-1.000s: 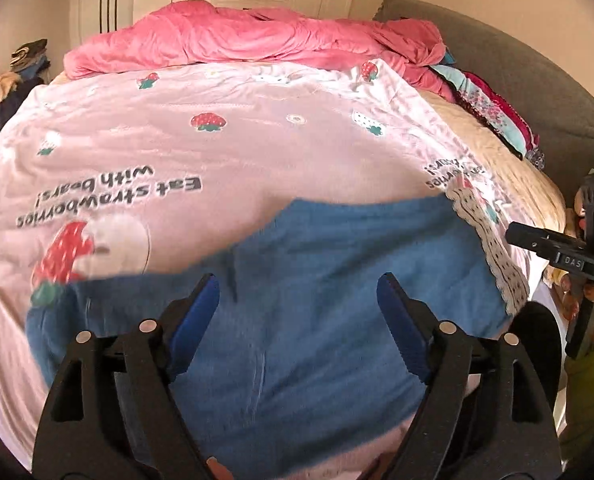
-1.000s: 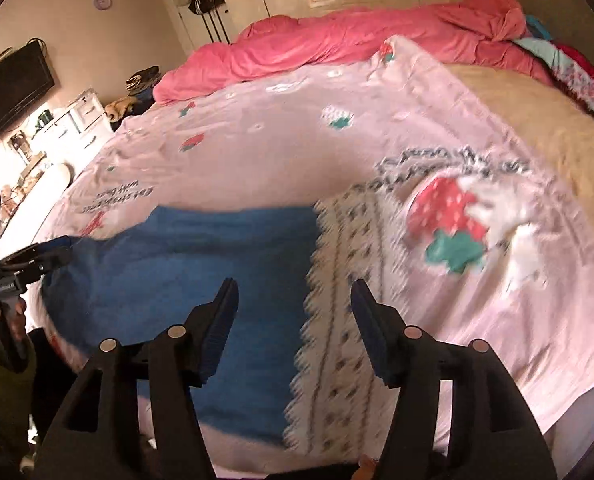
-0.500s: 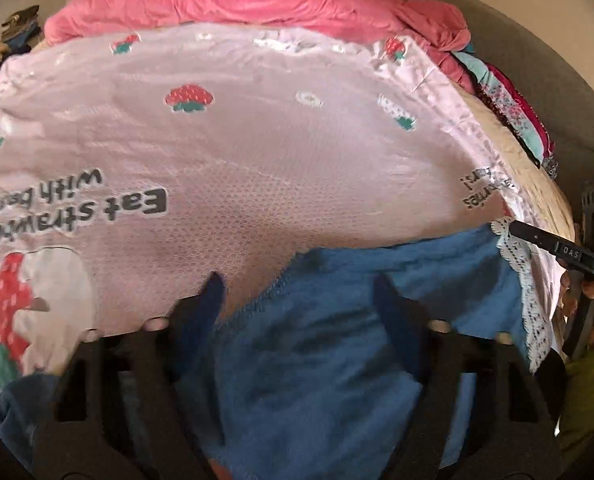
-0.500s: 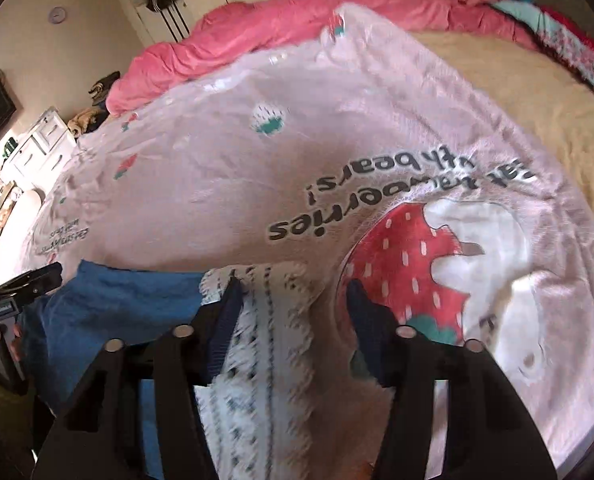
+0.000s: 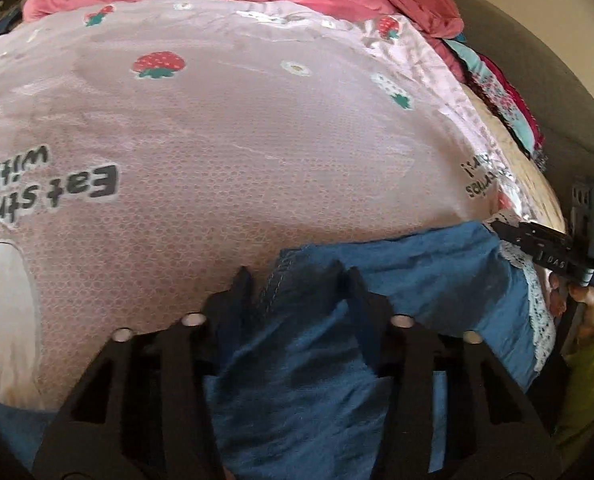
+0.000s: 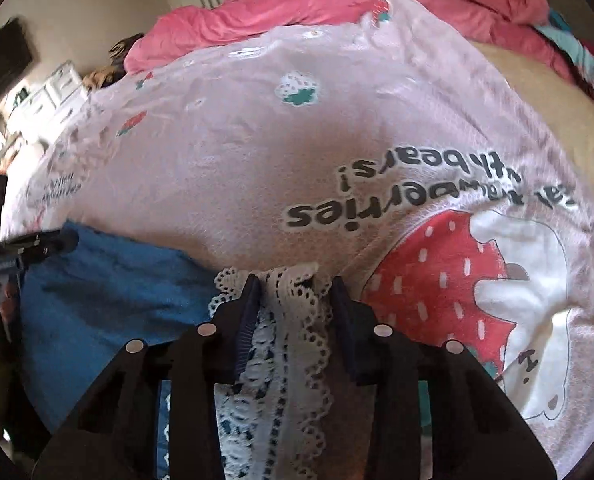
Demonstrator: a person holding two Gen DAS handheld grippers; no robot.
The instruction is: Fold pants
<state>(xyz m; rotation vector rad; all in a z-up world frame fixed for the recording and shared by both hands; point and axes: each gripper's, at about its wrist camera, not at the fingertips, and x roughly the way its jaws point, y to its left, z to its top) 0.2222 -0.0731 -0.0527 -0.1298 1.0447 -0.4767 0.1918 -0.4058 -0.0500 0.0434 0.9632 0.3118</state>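
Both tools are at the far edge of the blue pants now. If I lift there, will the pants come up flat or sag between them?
Likely sag: the blue pants already wrinkle and bunch around the left tool, whose jaws are closing, so the cloth looks soft. The lace hem between the closing right tool looks thin, so it may stretch or slip. They probably weigh little.

A pale pink strawberry-print blanket (image 5: pixel 257 152) lettered "Eat strawberries with bears!" covers the bed, a rumpled bright pink duvet (image 6: pixel 337 4) heaped along its far edge, a beige sheet (image 6: pixel 545 92) bare at its right edge, and white drawers (image 6: pixel 49 98) standing beyond the far left corner.
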